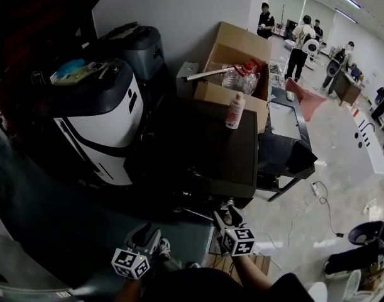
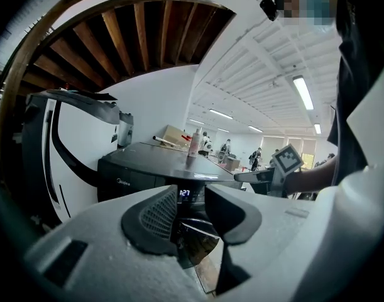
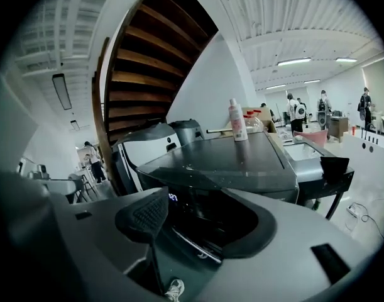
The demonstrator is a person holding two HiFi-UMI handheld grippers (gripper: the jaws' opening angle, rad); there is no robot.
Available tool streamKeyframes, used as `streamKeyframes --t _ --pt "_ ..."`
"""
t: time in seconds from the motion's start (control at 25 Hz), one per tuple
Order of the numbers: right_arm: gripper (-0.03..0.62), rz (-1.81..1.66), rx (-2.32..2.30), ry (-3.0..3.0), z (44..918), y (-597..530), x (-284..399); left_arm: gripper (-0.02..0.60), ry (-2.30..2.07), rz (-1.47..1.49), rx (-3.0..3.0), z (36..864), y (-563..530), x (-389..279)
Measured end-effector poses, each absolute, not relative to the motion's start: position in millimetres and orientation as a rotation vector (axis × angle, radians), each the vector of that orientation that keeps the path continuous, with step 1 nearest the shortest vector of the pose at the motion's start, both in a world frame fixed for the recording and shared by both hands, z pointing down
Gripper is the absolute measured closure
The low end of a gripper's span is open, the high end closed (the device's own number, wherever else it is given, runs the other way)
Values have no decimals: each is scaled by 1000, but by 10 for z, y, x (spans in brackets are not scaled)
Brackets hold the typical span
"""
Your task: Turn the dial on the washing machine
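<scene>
A pale pink bottle (image 1: 235,111) stands upright just beside an open cardboard box (image 1: 239,43) stuffed with clear plastic. A white-and-black appliance (image 1: 104,128) sits left; several people (image 1: 301,43) stand far off.

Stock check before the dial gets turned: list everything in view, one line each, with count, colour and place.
Box-shaped, flat-topped washing machine: one, dark grey, centre, just ahead of both claws.
Slim plastic bottle: one, white and pink, upright on the washing machine's far right corner.
Open cardboard box: one, brown, behind the washing machine.
Clear plastic bottles: a few, red caps, inside the cardboard box.
Rounded appliance: one, white and black, left of the washing machine.
People: several, dark and light clothes, far back right.
Left claw: one, grey, jaws apart, gripping nothing.
Right claw: one, grey, jaws apart, gripping nothing.
</scene>
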State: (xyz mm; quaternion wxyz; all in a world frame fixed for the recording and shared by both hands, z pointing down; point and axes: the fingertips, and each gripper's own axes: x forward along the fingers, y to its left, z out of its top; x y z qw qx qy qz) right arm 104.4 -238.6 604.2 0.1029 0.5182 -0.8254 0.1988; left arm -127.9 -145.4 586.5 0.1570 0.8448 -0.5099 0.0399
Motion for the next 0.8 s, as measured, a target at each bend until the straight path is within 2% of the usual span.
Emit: streamKeyframes --t 0.44,0.8 --pt "497 455 1382 -2640 5460 -1880 726 500 -1521 91 2416 5826 -1160 -1170" --pt "592 458 1305 -2695 5447 -1666 618 571 -1599 111 2371 5885 -980 -1196"
